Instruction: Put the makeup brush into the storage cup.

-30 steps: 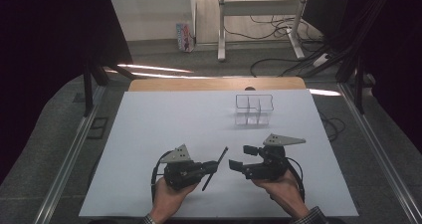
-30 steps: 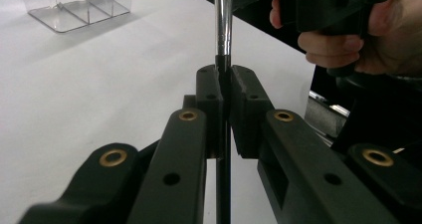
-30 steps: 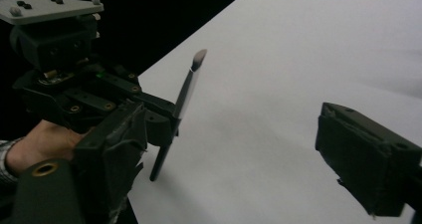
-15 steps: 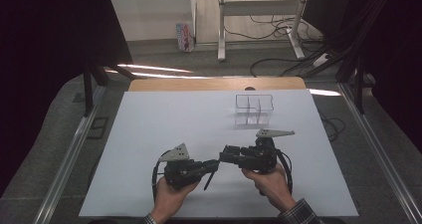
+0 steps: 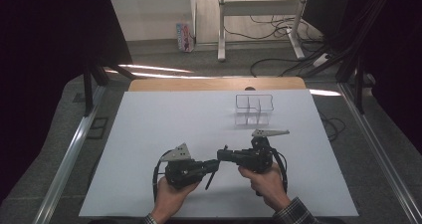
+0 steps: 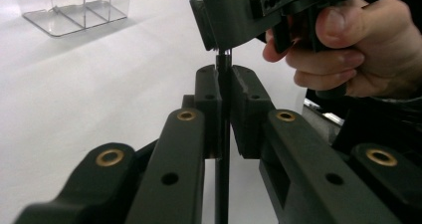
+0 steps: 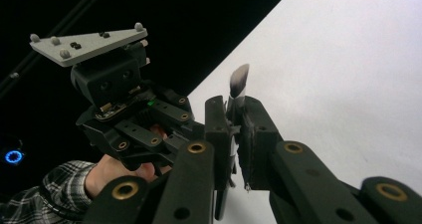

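Left gripper (image 6: 222,92) jaws clamped narrow on the dark handle of a thin black makeup brush with grey-white bristle tip (image 7: 239,82). Right gripper (image 7: 231,112) jaws have just been closing, now pinched on the same brush near its ferrule, bristles poking out at 12 o'clock. In the high view the brush (image 5: 213,170) bridges both grippers, left gripper (image 5: 211,165) at 9 o'clock of the right gripper (image 5: 222,156). White table sheet (image 5: 164,119) below. Clear plastic divided organizer box (image 5: 254,109) sits at 1 o'clock, well apart.
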A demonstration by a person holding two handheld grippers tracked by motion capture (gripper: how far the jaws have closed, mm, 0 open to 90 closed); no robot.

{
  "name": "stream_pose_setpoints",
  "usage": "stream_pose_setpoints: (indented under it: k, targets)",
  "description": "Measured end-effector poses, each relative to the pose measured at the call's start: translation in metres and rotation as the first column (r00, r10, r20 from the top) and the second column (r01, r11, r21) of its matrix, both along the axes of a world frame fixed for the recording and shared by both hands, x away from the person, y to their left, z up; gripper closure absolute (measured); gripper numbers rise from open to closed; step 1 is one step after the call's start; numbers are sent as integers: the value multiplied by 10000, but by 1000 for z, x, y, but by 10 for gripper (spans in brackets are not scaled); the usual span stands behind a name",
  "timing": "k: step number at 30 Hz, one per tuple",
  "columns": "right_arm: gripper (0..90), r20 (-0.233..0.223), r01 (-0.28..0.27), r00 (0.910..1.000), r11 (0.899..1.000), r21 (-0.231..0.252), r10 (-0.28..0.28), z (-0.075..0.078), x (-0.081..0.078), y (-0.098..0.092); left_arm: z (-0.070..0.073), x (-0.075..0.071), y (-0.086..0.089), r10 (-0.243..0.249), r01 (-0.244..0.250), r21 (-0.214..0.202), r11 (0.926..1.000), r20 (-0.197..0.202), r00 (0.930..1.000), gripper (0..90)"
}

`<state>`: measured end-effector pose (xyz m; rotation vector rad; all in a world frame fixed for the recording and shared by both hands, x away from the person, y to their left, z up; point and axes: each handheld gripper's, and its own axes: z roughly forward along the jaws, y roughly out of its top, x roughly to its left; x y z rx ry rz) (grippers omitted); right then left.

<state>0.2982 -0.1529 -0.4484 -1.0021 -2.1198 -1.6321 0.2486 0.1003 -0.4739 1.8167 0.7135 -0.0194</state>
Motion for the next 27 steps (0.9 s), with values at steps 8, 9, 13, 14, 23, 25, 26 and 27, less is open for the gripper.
stream_pose_setpoints:
  k: [8,9,13,14,23,25,26,27]
  targets:
    - [837,432,239,9988,9993,-283,-227,4,-1,-4,3,0,4,291,-293,325,9990,72,9996,634]
    - [837,432,239,9988,9993,-283,-227,4,-1,-4,3,0,4,291,-293,325,9990,72,9996,606]
    - [836,806,319,9964,9981,-519,-277,7,-3,-6,4,-1,7,549,-558,808,9952,132,9984,492]
    - [837,894,326,9956,9977,-596,-272,7,-3,-6,4,-1,8,609,-621,884,9941,164,9980,470]
    - [837,1611,565,9861,9933,-1012,-397,12,-5,-13,3,-2,13,900,-948,1613,9823,366,9953,284]
    - [837,1724,599,9842,9922,-1093,-404,13,-6,-14,3,-2,13,915,-971,1698,9807,405,9950,257]
    - [837,1744,615,9838,9920,-1106,-416,13,-6,-14,3,-2,12,949,-1013,1896,9766,428,9946,239]
    - [837,1744,615,9838,9920,-1106,-416,13,-6,-14,3,-2,12,949,-1013,1896,9766,428,9946,221]
